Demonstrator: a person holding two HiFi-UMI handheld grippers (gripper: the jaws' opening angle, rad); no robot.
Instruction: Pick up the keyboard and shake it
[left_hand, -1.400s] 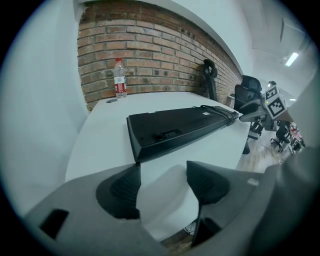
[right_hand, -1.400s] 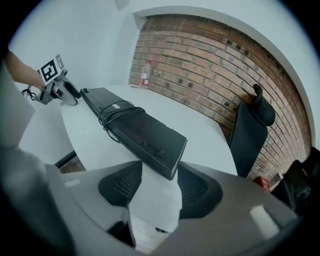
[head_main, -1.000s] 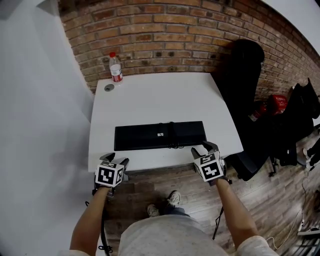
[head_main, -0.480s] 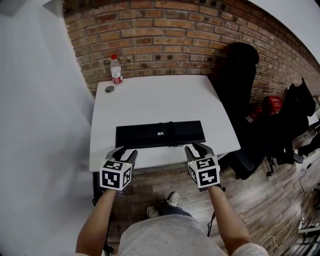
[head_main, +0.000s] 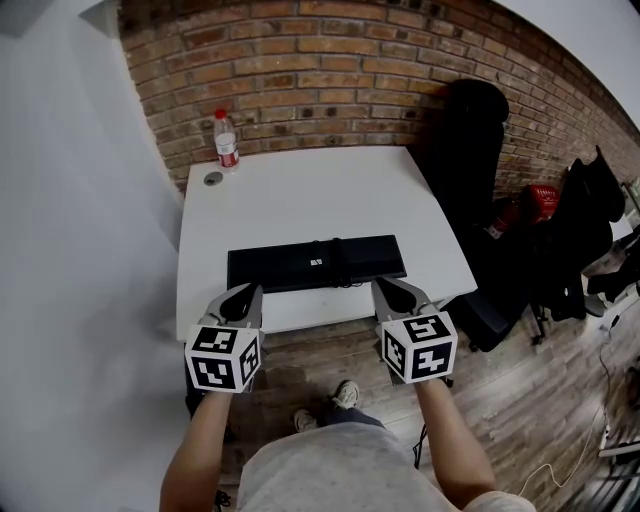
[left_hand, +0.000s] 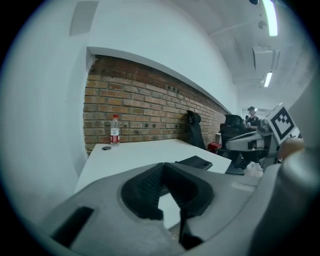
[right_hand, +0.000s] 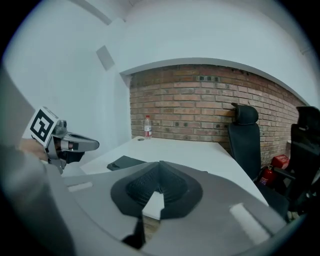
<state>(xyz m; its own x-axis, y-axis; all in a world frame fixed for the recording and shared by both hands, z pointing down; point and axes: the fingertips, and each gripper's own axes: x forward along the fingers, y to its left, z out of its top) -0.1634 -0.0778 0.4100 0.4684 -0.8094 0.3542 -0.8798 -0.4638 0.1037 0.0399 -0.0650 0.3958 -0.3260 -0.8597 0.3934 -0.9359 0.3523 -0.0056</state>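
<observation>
A black keyboard (head_main: 316, 263) lies flat near the front edge of the white table (head_main: 320, 195), its cable running over its middle. My left gripper (head_main: 243, 294) hovers over the table's front edge, just short of the keyboard's left end. My right gripper (head_main: 392, 289) hovers likewise near the keyboard's right end. Both pairs of jaws have just been closing and now stand shut with nothing between them. In the left gripper view the shut tips (left_hand: 162, 165) point past the keyboard (left_hand: 195, 162). The right gripper view shows its tips (right_hand: 160, 164) meeting, with the keyboard (right_hand: 125, 162) to the left.
A water bottle (head_main: 225, 138) and a small grey round cap (head_main: 213, 178) stand at the table's back left by the brick wall. A black chair (head_main: 470, 130) and a red fire extinguisher (head_main: 540, 198) are to the right. Wooden floor lies below the table's front edge.
Both grippers have risen and come forward from below the table's front edge to just over it. Their jaws went from open to shut. The keyboard has not moved.
</observation>
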